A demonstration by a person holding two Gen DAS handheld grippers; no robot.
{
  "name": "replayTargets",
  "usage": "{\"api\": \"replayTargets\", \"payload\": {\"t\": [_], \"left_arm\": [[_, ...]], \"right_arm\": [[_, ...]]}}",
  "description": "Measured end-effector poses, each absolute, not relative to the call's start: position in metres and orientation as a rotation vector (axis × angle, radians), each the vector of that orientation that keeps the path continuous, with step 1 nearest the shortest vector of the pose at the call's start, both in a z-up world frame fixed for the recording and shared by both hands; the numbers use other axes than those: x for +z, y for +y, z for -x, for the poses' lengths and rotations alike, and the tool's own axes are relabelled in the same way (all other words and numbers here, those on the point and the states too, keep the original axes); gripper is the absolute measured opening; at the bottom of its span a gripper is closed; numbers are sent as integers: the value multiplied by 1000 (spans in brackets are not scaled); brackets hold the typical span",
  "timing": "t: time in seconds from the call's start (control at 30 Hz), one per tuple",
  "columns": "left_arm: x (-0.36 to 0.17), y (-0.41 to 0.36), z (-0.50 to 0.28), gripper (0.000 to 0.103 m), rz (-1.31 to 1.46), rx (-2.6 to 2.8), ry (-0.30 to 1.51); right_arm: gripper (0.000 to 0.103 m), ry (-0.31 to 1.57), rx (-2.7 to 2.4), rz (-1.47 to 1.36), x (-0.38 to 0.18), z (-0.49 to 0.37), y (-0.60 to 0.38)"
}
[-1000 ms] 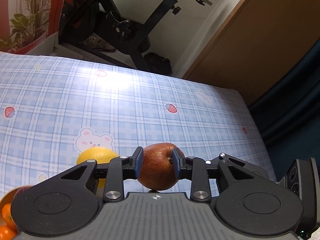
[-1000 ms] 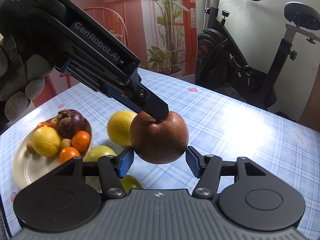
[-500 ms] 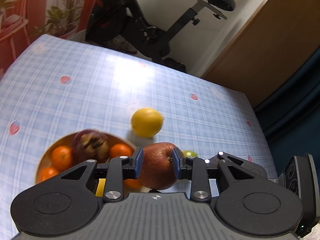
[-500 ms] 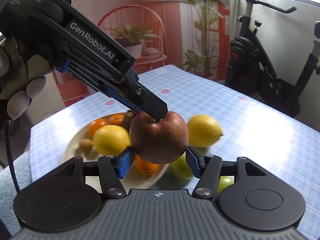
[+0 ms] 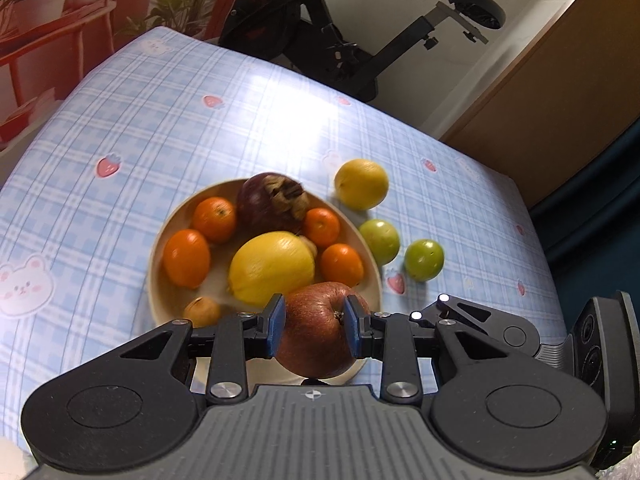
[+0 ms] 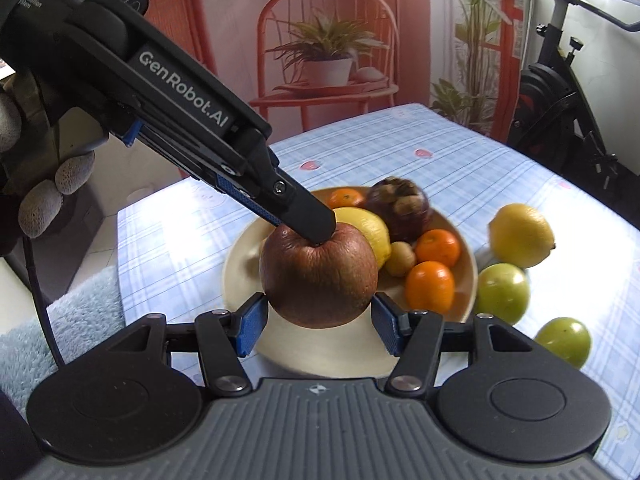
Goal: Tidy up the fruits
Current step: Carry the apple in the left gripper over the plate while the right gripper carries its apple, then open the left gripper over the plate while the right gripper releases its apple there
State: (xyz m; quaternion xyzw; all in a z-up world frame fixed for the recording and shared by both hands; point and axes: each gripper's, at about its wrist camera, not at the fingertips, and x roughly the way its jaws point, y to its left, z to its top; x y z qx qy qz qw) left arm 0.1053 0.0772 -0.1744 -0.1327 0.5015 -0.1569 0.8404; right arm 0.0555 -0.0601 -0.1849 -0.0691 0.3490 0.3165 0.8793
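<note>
The left gripper (image 5: 315,326) has its jaws clenched on a wrinkled red apple (image 5: 316,330), 1 blue pad pressed against each side, and holds it in the air above the near rim of a cream plate (image 5: 158,264). In the right wrist view the same apple (image 6: 319,276) hangs from the tip of the left gripper's finger, directly in front of the right gripper (image 6: 319,326), whose jaws stand released, the blue pads apart on either side of the fruit without touching it.

The plate sits on a worktop (image 5: 132,120) covered with a blue checked cloth printed with strawberries and bears. On the plate lie a large lemon (image 5: 272,266), 4 small oranges, 1 of them at the left edge (image 5: 186,258), a dark purple fruit (image 5: 272,202) with a dry brown crown, and a small brown fruit (image 5: 202,311) at the near edge.

Off the plate, on the cloth to its right, lie a second lemon (image 5: 361,184) and 2 green fruits, 1 just beside the plate rim (image 5: 380,241) and 1 a little further out (image 5: 424,260)

An exercise bike (image 5: 340,40) stands behind the worktop
</note>
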Motion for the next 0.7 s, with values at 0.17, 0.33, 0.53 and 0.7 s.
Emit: {"api": "replayTargets", "payload": {"t": [0.17,0.33,0.53,0.7], "left_arm": [[-182,93,-105,33,306,-309,1097],[-193,101,-108,33,313,-281,1121],[-196,113,-111,33,333,-249,1118],[-197,124,-114,33,353,-218,1113]], "right_arm": [[60,758,699,156,-191,-59,-48],[60,792,719,165,-200,-66,-38],[60,807,748,119,-204,-78,-34],[60,820,762,98,-205,-87,-27]]}}
